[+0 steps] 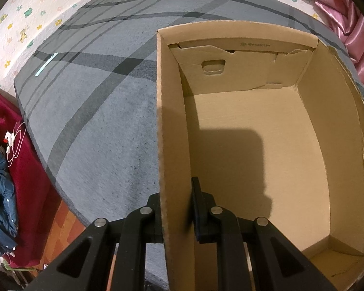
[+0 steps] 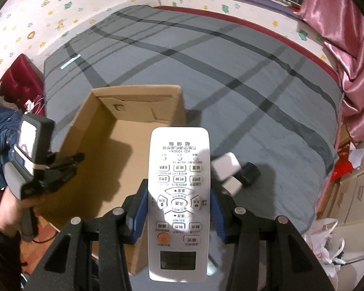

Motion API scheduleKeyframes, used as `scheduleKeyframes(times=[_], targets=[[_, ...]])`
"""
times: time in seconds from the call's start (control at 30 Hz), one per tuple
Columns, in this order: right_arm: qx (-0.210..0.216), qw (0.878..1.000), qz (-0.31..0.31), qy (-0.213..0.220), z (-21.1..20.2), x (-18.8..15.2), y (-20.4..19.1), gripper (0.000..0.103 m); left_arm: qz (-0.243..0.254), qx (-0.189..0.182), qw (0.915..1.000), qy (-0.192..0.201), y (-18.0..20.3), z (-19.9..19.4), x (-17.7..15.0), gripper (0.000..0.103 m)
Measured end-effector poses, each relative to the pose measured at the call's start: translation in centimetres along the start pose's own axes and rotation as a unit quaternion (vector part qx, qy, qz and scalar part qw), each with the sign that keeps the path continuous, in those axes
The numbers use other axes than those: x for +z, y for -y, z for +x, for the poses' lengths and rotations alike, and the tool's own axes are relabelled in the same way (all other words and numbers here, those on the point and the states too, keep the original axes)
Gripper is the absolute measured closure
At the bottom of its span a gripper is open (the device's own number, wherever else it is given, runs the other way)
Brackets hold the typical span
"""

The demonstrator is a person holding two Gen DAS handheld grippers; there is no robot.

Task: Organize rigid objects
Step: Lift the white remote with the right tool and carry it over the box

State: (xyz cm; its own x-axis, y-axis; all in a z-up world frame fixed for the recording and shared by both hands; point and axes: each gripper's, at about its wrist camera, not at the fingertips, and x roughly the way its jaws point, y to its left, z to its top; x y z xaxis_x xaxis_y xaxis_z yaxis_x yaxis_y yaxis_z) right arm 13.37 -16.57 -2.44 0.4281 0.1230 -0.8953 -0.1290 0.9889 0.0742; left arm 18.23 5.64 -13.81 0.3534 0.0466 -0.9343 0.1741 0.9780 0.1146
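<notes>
An open, empty cardboard box (image 1: 262, 145) sits on the grey striped bed. My left gripper (image 1: 176, 208) is shut on the box's left wall, one finger inside and one outside. In the right wrist view the box (image 2: 104, 160) lies left of centre, with my left gripper (image 2: 70, 162) clamped on its left rim. My right gripper (image 2: 179, 208) is shut on a white remote control (image 2: 179, 194), held above the bed by the box's right wall. White chargers (image 2: 224, 166) and a black adapter (image 2: 250, 173) lie on the bed just right of the remote.
The grey striped blanket (image 2: 230, 77) covers the bed. A red cloth with white cables (image 1: 14, 140) and a blue garment (image 1: 0, 194) lie at the left. Pink curtains (image 2: 347, 48) hang at the right. Cardboard drawers (image 2: 351, 194) and white paper scraps (image 2: 327, 242) stand at the lower right.
</notes>
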Motion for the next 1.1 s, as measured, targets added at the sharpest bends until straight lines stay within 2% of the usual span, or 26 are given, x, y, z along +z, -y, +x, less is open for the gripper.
scheduleKeyframes(times=[0.53, 1.1], targets=[[0.024, 0.999, -0.030, -0.016, 4.1, 3.5, -6.7, 0.054, -0.008, -0.005, 1.0000, 0.000, -0.3, 0.1, -0.3, 0.087], [0.039, 0.995, -0.003, -0.096, 13.5, 5.2, -8.9, 0.054, -0.011, -0.013, 0.9998, -0.001, -0.5, 0.2, -0.2, 0.087]])
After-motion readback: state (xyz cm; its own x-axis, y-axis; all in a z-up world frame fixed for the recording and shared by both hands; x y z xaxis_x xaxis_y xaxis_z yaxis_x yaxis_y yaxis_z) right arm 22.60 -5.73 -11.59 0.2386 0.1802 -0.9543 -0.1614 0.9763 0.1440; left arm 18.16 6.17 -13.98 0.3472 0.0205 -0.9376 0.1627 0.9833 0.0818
